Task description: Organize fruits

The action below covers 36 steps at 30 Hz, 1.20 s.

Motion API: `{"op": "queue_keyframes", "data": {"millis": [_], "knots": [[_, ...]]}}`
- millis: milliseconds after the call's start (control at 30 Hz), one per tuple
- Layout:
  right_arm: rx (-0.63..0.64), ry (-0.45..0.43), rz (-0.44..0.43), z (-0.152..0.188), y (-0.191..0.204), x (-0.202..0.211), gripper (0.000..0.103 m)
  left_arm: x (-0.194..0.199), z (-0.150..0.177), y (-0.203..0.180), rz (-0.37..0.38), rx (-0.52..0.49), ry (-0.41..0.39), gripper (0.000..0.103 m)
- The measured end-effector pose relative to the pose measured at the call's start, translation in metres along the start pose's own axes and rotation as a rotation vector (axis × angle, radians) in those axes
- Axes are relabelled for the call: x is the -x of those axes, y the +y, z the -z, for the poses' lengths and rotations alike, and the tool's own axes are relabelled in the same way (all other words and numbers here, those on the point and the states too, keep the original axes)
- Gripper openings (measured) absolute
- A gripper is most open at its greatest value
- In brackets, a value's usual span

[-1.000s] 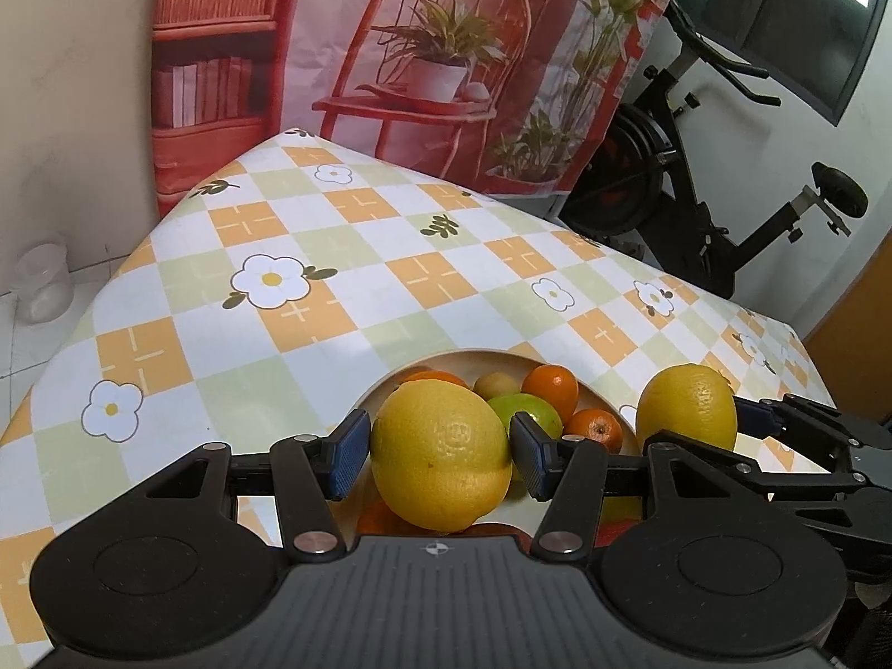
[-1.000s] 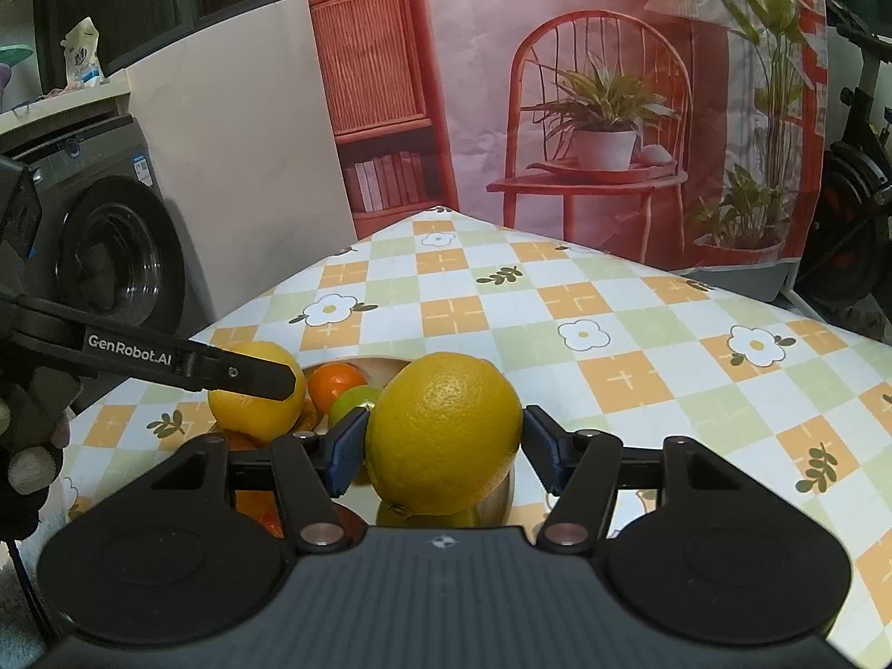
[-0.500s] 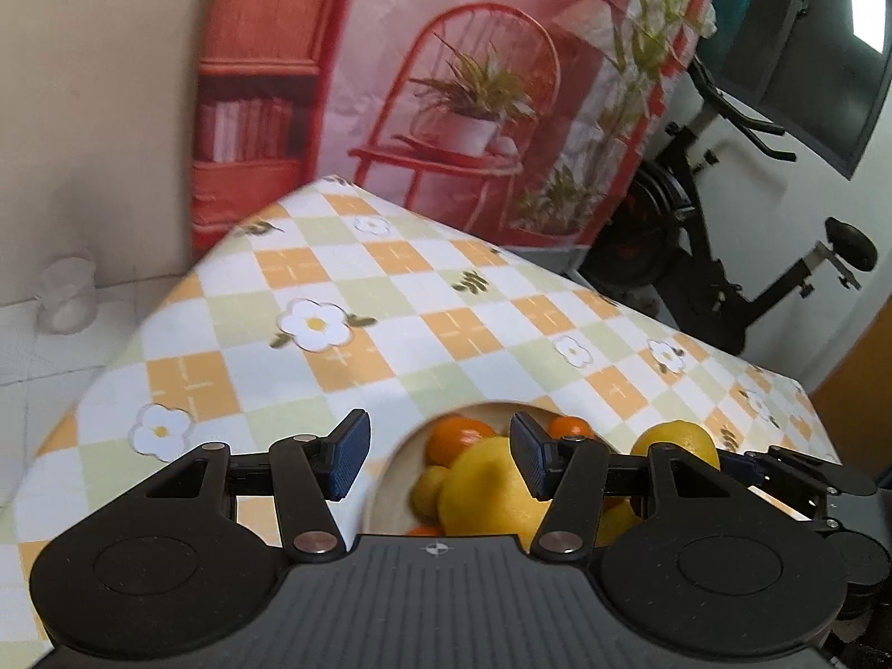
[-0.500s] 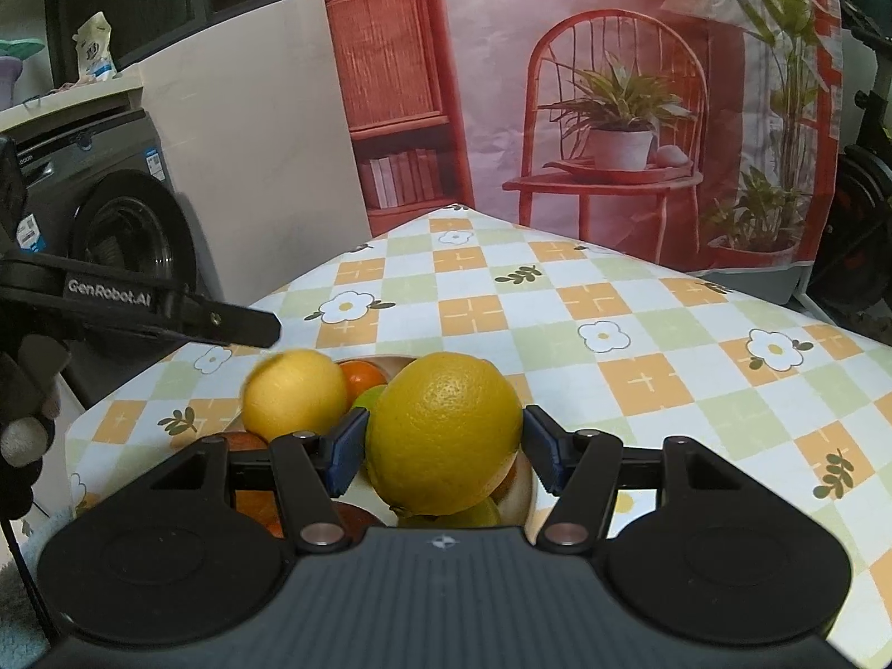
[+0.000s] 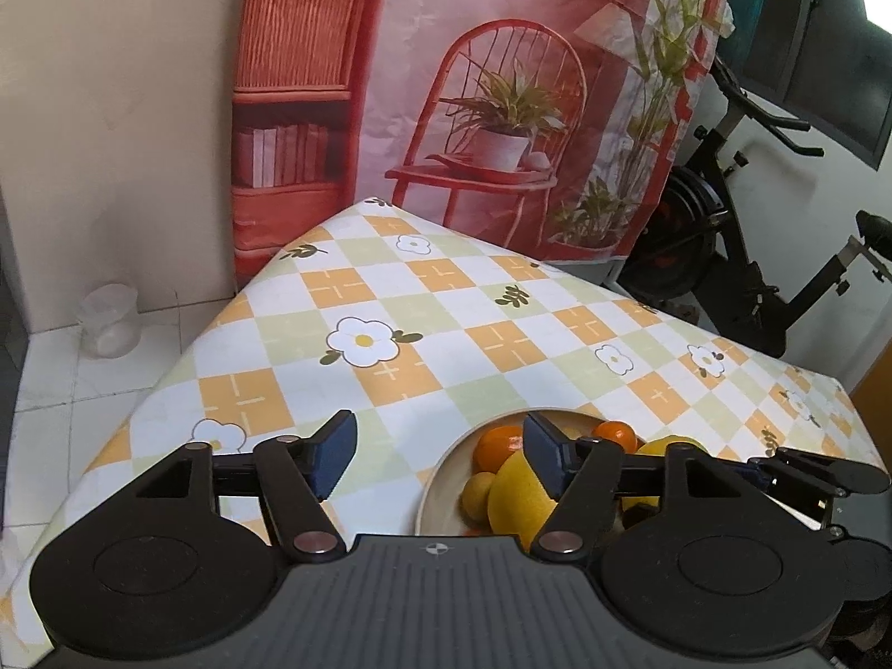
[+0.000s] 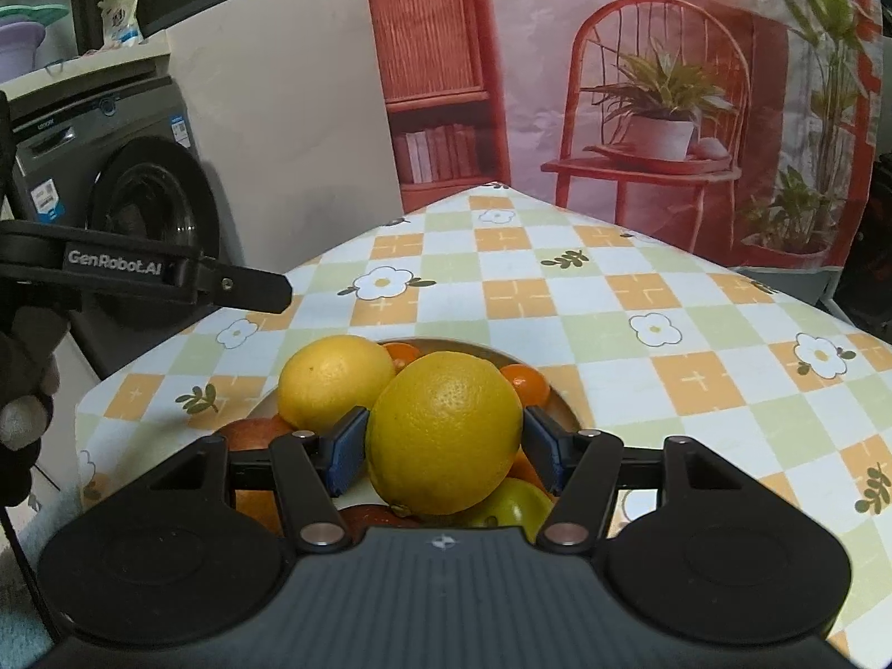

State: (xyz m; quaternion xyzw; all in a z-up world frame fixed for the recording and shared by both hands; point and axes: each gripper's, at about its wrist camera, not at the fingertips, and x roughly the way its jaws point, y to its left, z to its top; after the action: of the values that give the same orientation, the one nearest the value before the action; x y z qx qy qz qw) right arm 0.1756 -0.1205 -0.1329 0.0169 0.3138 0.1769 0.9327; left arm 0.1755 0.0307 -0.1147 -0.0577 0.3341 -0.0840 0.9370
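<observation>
A round bowl on the checked tablecloth holds several fruits: small oranges, a big yellow citrus, a green fruit and reddish ones. My left gripper is open and empty, left of and above the bowl. My right gripper is shut on a large yellow citrus, held over the bowl. A second yellow citrus rests on the pile beside it. The left gripper's finger shows in the right wrist view, above and left of the bowl.
The table narrows to a far corner before a printed red backdrop. A washing machine stands left, an exercise bike right, a plastic jar on the floor.
My left gripper has let go of its yellow citrus, which now lies in the bowl, and has pulled back up and to the left. My right gripper still holds its citrus.
</observation>
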Motion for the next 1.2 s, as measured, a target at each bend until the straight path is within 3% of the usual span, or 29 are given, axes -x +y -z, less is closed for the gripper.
{"op": "queue_keyframes", "data": {"millis": [100,233,467,633,867,1200], "knots": [[0.004,0.005,0.001,-0.001,0.001,0.000,0.064,0.004,0.000,-0.002,0.010,-0.025,0.008,0.076],[0.015,-0.010,0.010,-0.004,0.004,0.005,0.078,0.013,0.001,-0.004,-0.011,-0.030,0.003,0.085],[0.014,-0.055,0.050,-0.004,0.005,0.032,0.089,0.036,-0.004,-0.016,-0.081,-0.065,-0.014,0.087],[-0.056,-0.128,0.086,-0.004,0.000,0.067,0.102,0.063,-0.006,-0.036,-0.123,-0.134,-0.051,0.087],[-0.168,-0.189,0.194,-0.010,-0.002,0.122,0.103,0.111,-0.015,-0.067,-0.160,-0.223,-0.146,0.090],[-0.261,-0.288,0.314,-0.042,-0.001,0.210,0.103,0.186,-0.036,-0.095,-0.103,-0.192,-0.262,0.094]]}}
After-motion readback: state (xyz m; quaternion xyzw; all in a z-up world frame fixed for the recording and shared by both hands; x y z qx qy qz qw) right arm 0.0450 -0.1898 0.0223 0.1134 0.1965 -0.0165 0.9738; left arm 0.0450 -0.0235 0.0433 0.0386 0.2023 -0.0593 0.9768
